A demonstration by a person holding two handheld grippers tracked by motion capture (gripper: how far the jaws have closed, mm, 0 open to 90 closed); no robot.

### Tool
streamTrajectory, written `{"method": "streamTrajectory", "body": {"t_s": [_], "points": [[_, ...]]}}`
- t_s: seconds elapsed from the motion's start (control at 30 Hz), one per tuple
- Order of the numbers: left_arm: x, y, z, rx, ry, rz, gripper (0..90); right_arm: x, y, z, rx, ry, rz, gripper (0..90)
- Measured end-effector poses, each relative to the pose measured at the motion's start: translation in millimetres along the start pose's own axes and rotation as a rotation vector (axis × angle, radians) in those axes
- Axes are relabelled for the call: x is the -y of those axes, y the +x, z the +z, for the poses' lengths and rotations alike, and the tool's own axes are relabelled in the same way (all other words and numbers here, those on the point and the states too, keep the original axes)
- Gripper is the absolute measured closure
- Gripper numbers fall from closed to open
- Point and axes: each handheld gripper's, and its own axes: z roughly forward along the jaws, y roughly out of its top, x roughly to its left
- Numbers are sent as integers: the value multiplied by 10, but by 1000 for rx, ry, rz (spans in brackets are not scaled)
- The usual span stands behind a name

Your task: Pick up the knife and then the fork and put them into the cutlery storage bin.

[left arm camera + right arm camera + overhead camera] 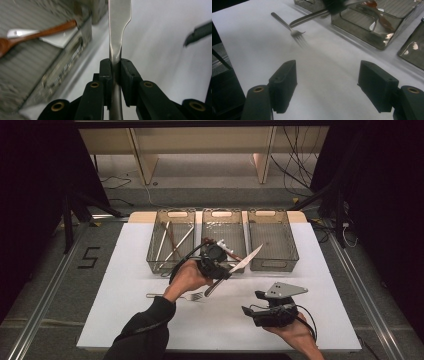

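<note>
Left gripper [223, 272] clamps knife [245, 260], blade aimed at right-hand tray [272, 240] by table's far edge; right gripper [251, 303] agape, empty.

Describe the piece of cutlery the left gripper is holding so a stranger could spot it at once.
Start at the three wire baskets along the far side of the white table. In front of the middle one, the left gripper clamps a metal knife by its handle. Unlike the fork lying flat nearby, it is lifted, blade pointing toward the right basket.
</note>
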Motion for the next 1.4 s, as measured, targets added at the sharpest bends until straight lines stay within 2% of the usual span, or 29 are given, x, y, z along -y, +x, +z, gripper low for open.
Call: {"method": "streamTrajectory", "body": {"t_s": [0.13,0.3,0.43,0.53,1.0,1.4], "points": [[-215,34,40,-12,-47,-19,795,44,-24,-24,6,-8,11,318],[-449,82,99,-24,-83,-30,795,79,-37,-38,5,-15,18,317],[-602,106,151,-36,-83,-27,795,90,-40,-49,4,-17,20,317],[-697,139,197,-30,-108,-48,795,98,-43,-53,2,-14,19,318],[-952,235,402,-32,-190,-109,795,121,-51,-48,-4,-12,23,317],[-1150,266,519,-39,-205,-129,795,134,-57,-70,-4,-16,25,317]]}}
